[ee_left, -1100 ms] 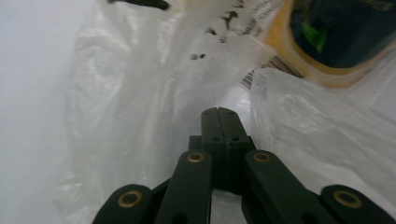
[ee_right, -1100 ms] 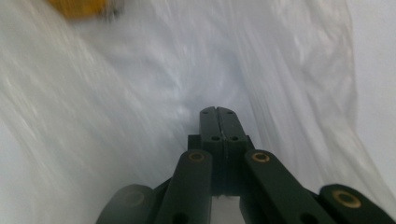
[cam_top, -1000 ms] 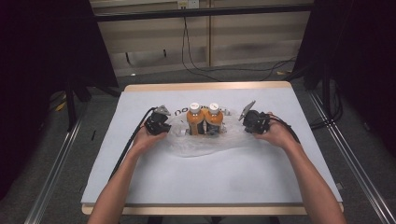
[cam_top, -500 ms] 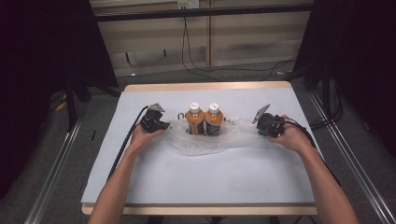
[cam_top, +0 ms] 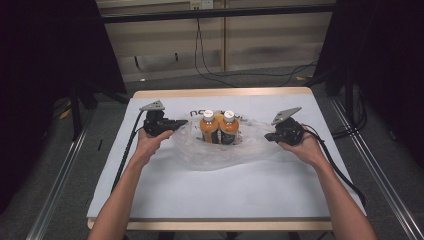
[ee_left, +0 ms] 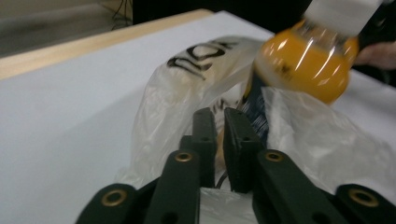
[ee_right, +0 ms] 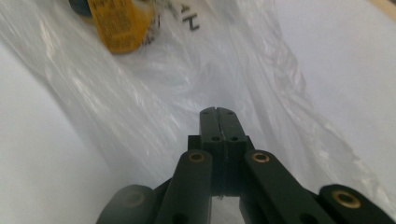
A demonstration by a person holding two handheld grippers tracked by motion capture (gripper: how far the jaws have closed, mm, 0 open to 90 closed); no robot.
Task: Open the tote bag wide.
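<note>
Two orange bottles with white caps (cam_top: 209, 127) (cam_top: 229, 127) stand upright side by side inside a clear plastic bag (cam_top: 215, 156) spread on the white table. My left gripper (cam_top: 174, 125) is at the bag's left rim, its jaws nearly together on a fold of the film (ee_left: 177, 93). An orange bottle (ee_left: 303, 60) is blurred just beyond it. At the bag's right rim my right gripper (cam_top: 269, 136) is shut on the thin film (ee_right: 163, 93). A bottle's label (ee_right: 116, 23) shows far up in that view. The bag is stretched between the two grippers.
The white table top (cam_top: 250, 195) has a wooden edge (cam_top: 220, 93) at the back. Cables trail from both grippers over the table's sides. Black printed letters (ee_left: 201, 56) mark the bag. Metal rails (cam_top: 55, 190) run along the floor on both sides.
Both grippers have moved apart, the left one leftward and the right one rightward. The bag's mouth has been pulled wider around the two standing bottles.
</note>
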